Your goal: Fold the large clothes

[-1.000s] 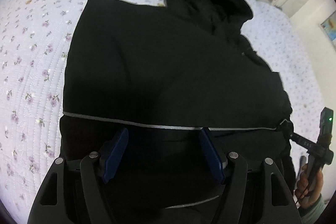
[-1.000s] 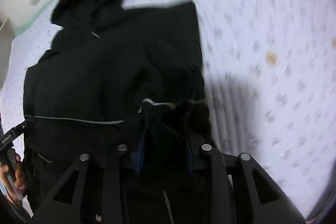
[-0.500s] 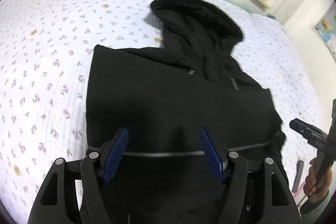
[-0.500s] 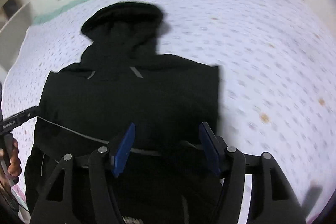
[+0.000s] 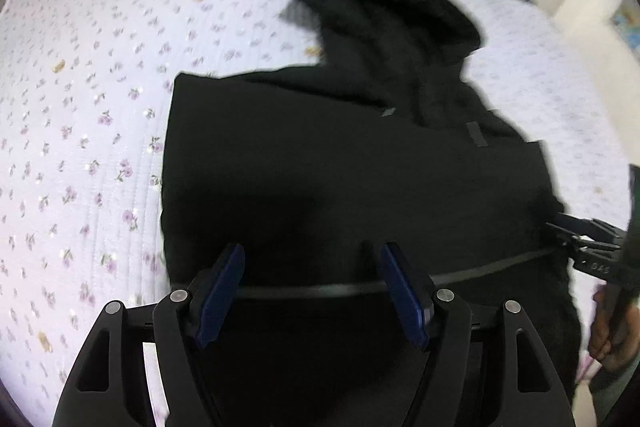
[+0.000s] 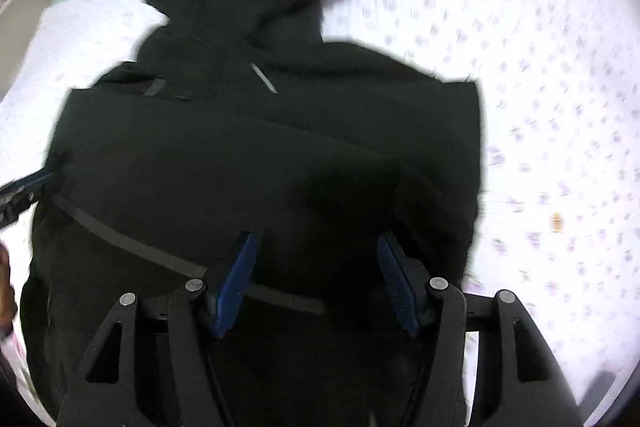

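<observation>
One black hoodie [image 5: 340, 167] on floral bedspread [image 5: 80, 107] — two grippers (left [image 5: 312, 275], right [image 6: 316, 267]) both wide, empty.

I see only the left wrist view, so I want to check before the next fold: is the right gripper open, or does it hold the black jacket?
Observer: The right gripper is open. Its blue pads stand wide apart over the black jacket, with no fabric pinched between them.
Operator: Thank you. How does the right edge of the jacket lie?
Observer: It runs almost straight down from a square corner and lies on the flowered bedspread.
Operator: Is anything on the bed beyond that edge?
Observer: Only a small brown spot on the bedspread, apart from the jacket.
</observation>
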`<state>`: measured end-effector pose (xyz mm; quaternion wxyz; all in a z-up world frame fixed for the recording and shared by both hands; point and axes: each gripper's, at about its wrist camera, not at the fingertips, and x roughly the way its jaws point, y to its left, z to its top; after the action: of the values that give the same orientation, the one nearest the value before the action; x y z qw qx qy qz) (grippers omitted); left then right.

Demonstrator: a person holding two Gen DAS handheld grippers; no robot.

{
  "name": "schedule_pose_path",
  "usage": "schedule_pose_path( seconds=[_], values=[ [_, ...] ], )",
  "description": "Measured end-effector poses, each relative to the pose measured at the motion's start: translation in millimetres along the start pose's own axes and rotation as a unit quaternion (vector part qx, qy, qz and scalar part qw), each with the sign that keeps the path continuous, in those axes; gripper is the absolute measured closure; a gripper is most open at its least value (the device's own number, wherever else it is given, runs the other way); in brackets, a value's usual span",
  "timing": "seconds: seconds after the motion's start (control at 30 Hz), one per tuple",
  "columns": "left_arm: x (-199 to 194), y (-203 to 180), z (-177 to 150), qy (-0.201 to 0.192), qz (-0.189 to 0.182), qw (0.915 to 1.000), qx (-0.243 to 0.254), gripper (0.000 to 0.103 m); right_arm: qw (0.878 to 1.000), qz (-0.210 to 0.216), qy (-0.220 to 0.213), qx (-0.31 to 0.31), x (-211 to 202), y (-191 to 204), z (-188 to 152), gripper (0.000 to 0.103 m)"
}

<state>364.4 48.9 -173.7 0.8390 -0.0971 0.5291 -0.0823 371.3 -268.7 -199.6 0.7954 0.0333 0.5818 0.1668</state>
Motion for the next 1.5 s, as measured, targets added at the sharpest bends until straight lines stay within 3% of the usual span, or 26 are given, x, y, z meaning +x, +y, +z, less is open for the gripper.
schedule_pose_path(
  seconds=[0.1, 0.17, 0.27, 0.33, 0.43, 0.53, 0.63, 0.77, 0.87, 0.97, 1.1, 1.23, 1.5],
  values=[
    [-25, 4, -17, -0.016, -0.033, 0.9993, -0.01, 0.031, 1.0, 0.005, 0.009, 0.009, -10, -7, -22, 0.038],
    [-23, 9, -27, -0.006, -0.041, 0.9989, -0.023, 0.031, 1.0, -0.007, 0.028, 0.008, 3, -8, -38, 0.039],
    [19, 27, -42, 0.049, -0.016, 0.9972, -0.054, 0.032, 0.998, -0.01, 0.06, 0.016, 29, -11, -46, 0.039],
    [29, 26, -45, 0.051, -0.002, 0.9978, -0.043, 0.032, 0.997, -0.008, 0.069, 0.021, 35, -12, -49, 0.037],
    [21, 4, -43, 0.056, 0.05, 0.9971, 0.01, 0.032, 0.996, 0.0, 0.085, 0.018, 29, -16, -43, 0.037],
    [-3, 5, -40, 0.049, 0.04, 0.998, 0.008, 0.032, 0.996, 0.012, 0.084, 0.019, 3, -23, -34, 0.037],
    [-53, 14, -17, 0.0, 0.01, 0.9999, -0.007, 0.032, 0.999, 0.008, 0.034, 0.011, -42, -26, -7, 0.037],
    [-107, 12, 34, -0.061, -0.002, 0.9981, 0.007, 0.032, 0.999, 0.015, -0.032, 0.02, -87, -29, 50, 0.036],
    [-127, 6, 80, -0.093, -0.004, 0.9955, 0.018, 0.031, 0.997, 0.023, -0.073, 0.028, -105, -26, 99, 0.036],
    [-132, 3, 121, -0.105, 0.004, 0.9941, 0.025, 0.031, 0.994, 0.039, -0.097, 0.027, -112, -23, 126, 0.035],
    [-101, 5, 168, -0.101, 0.009, 0.9948, 0.014, 0.031, 0.994, 0.033, -0.1, 0.026, -72, -18, 166, 0.032],
    [-25, 23, 210, -0.068, 0.017, 0.9973, -0.022, 0.031, 0.995, 0.032, -0.081, 0.04, -9, -28, 209, 0.032],
    [114, 46, 254, -0.015, 0.0, 0.9984, -0.055, 0.031, 0.997, 0.042, -0.051, 0.044, 91, -38, 259, 0.031]
  ],
)
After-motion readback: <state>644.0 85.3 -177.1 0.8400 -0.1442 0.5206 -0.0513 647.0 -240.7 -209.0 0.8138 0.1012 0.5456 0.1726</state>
